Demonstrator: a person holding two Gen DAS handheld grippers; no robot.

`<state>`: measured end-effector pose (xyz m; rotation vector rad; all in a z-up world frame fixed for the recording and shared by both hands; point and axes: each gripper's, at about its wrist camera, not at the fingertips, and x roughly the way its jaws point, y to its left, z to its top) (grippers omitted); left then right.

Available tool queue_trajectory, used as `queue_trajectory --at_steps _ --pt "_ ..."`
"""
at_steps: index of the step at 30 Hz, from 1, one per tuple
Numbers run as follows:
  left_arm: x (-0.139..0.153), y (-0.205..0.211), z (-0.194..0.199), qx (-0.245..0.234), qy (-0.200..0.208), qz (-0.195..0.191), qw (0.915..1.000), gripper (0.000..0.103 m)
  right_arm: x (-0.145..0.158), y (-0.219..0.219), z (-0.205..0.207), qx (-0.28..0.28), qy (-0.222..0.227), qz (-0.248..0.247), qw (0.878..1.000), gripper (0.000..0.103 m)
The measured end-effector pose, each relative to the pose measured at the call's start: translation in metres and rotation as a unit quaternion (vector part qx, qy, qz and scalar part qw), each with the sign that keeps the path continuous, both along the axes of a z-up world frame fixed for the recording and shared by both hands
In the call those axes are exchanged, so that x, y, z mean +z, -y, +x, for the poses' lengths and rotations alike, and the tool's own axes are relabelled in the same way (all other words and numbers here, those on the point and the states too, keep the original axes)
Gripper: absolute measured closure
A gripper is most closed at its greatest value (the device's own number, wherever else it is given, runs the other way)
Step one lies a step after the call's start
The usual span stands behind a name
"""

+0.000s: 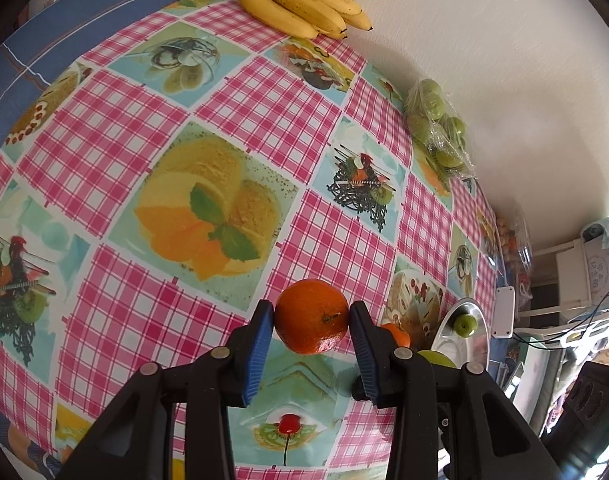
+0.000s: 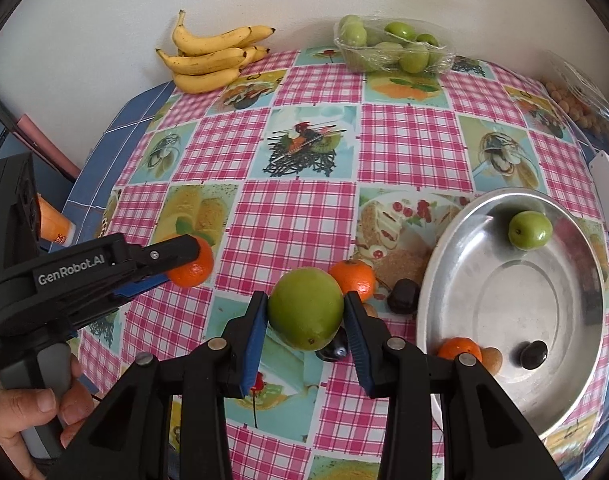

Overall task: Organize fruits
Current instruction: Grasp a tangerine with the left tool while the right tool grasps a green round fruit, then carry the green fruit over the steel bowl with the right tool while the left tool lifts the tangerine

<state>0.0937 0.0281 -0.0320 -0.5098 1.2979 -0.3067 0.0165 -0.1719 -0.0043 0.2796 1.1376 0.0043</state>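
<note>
My left gripper [image 1: 311, 316] is shut on an orange mandarin [image 1: 310, 316], held above the checked tablecloth; the right wrist view shows the same gripper [image 2: 184, 260] at the left with that mandarin [image 2: 194, 266]. My right gripper [image 2: 304, 314] is shut on a green fruit [image 2: 306, 314], just left of the metal tray [image 2: 464, 220]. In the tray lie a small green fruit [image 2: 530, 230], a dark fruit [image 2: 533, 355], a mandarin [image 2: 460, 350] and a brown fruit [image 2: 492, 359]. Another mandarin [image 2: 353, 276] and two dark fruits [image 2: 403, 296] rest on the cloth beside the tray.
A bunch of bananas [image 2: 212, 56] and a wrapped punnet of green fruits [image 2: 388, 46] stand at the back against the wall. A clear pack of small brown fruits [image 2: 576, 104] and a white box [image 2: 608, 196] sit at the right edge. A hand [image 2: 28, 412] grips the left handle.
</note>
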Motion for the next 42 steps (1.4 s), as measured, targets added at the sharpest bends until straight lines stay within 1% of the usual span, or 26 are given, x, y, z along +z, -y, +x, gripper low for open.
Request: queue_trajectory --at_steps 5,8,14,20,22,25,31,35,39,42 --pt "0.002 0.005 -0.002 -0.005 0.004 0.008 0.9999 0.061 0.003 0.017 -0.005 -0.024 -0.001 -0.002 1.0 0.063" --pt "0.004 0.009 -0.003 -0.01 0.009 0.013 0.9998 0.061 0.005 0.031 -0.008 -0.039 0.0 0.006 0.999 0.063" --pt "0.006 0.029 -0.008 -0.036 0.015 0.025 0.9989 0.061 0.007 0.063 -0.018 -0.08 0.001 0.0 0.997 0.063" --pt "0.009 0.051 -0.017 -0.065 0.024 0.038 0.9969 0.061 0.005 0.101 -0.031 -0.131 -0.004 0.002 0.991 0.063" --pt "0.01 0.059 -0.021 -0.077 0.027 0.041 0.9958 0.061 0.003 0.113 -0.036 -0.146 -0.007 0.001 0.989 0.063" --pt "0.013 0.073 -0.026 -0.096 0.034 0.048 0.9936 0.061 -0.002 0.136 -0.046 -0.177 -0.011 0.014 0.984 0.063" --pt "0.017 0.102 -0.039 -0.133 0.043 0.052 0.9889 0.061 -0.006 0.155 -0.054 -0.203 -0.018 0.006 0.979 0.063" --pt "0.02 0.121 -0.048 -0.16 0.05 0.054 0.9844 0.061 -0.01 0.171 -0.062 -0.223 -0.022 0.014 0.975 0.063" --pt "0.019 0.134 -0.053 -0.176 0.051 0.06 0.9813 0.061 -0.014 0.182 -0.068 -0.238 -0.026 0.017 0.971 0.063" --pt "0.018 0.144 -0.055 -0.188 0.051 0.053 0.9793 0.063 -0.019 0.187 -0.071 -0.243 -0.03 0.022 0.969 0.063"
